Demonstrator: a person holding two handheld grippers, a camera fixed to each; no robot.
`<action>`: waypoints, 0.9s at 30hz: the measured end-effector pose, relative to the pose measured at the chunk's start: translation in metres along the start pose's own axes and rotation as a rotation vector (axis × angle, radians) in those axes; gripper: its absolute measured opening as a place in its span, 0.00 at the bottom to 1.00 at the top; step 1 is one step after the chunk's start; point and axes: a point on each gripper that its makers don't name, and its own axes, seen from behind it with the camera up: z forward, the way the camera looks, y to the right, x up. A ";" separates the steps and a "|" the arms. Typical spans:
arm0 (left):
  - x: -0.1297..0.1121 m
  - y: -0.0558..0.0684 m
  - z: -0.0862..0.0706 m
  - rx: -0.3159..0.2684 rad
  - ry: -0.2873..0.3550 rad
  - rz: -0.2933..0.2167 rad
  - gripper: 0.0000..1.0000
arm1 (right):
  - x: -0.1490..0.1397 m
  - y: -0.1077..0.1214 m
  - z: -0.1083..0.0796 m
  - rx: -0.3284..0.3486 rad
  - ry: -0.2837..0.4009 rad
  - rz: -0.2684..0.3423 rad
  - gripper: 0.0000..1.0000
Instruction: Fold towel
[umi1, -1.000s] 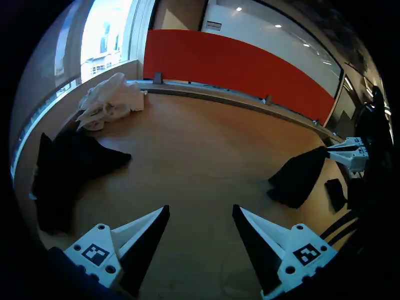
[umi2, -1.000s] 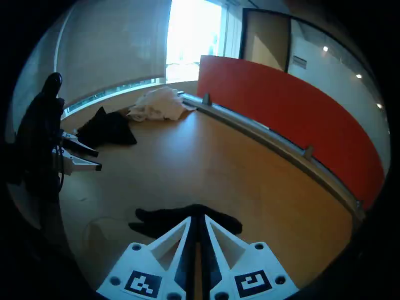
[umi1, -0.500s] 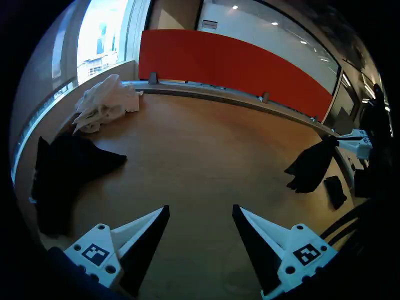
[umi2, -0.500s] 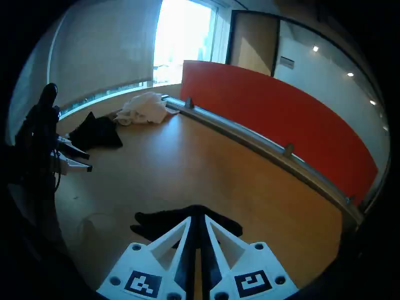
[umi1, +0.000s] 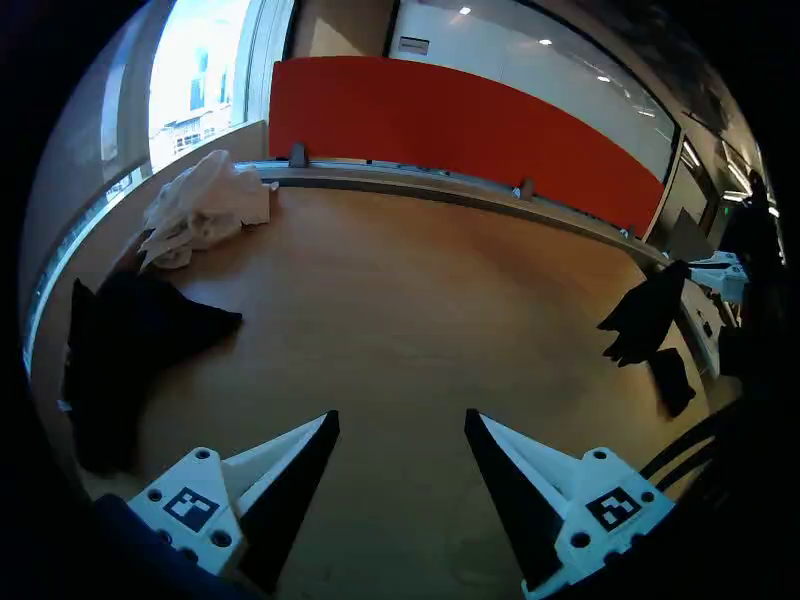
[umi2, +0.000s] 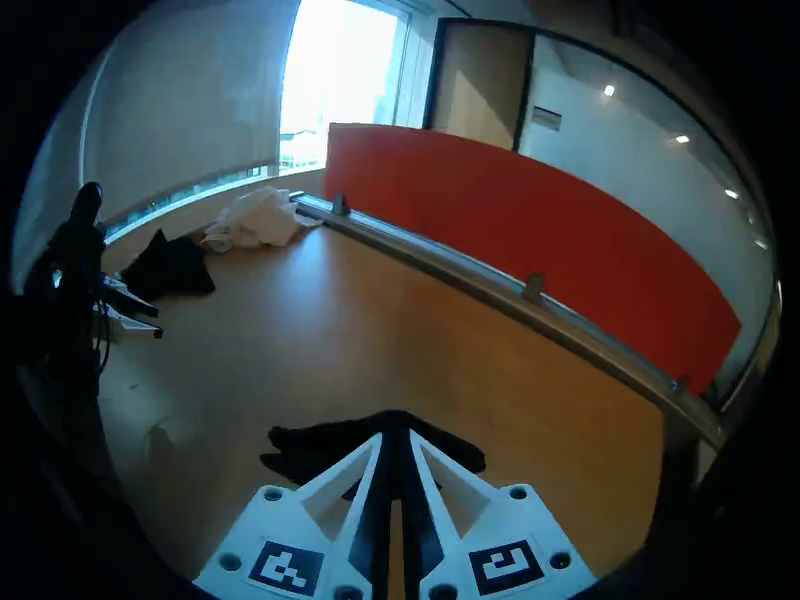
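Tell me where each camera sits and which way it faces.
Left gripper view: rides the left gripper, jaws open, looking across the wooden table at the red partition; right gripper far right.
Right gripper view: rides the right gripper, jaws shut on the black towel, facing partition and window; left gripper at left.
Shared: table, partition, white cloth pile, second dark cloth.

Left gripper (umi1: 400, 418) spread wide, right gripper (umi2: 397, 440) clamped (on black towel (umi2: 303, 447))

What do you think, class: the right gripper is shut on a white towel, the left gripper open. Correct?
No: the right gripper view shows the right gripper shut on a black towel, not white. The left gripper is indeed open.
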 end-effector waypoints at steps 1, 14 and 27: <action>0.000 0.001 0.001 -0.001 0.000 -0.001 0.93 | -0.002 0.005 -0.002 -0.004 -0.003 0.001 0.04; 0.007 0.011 0.007 0.010 -0.001 0.001 0.93 | -0.035 0.072 -0.026 -0.065 -0.037 0.025 0.04; 0.008 0.020 0.009 0.018 -0.011 0.012 0.93 | -0.069 0.131 -0.046 -0.122 -0.084 0.043 0.04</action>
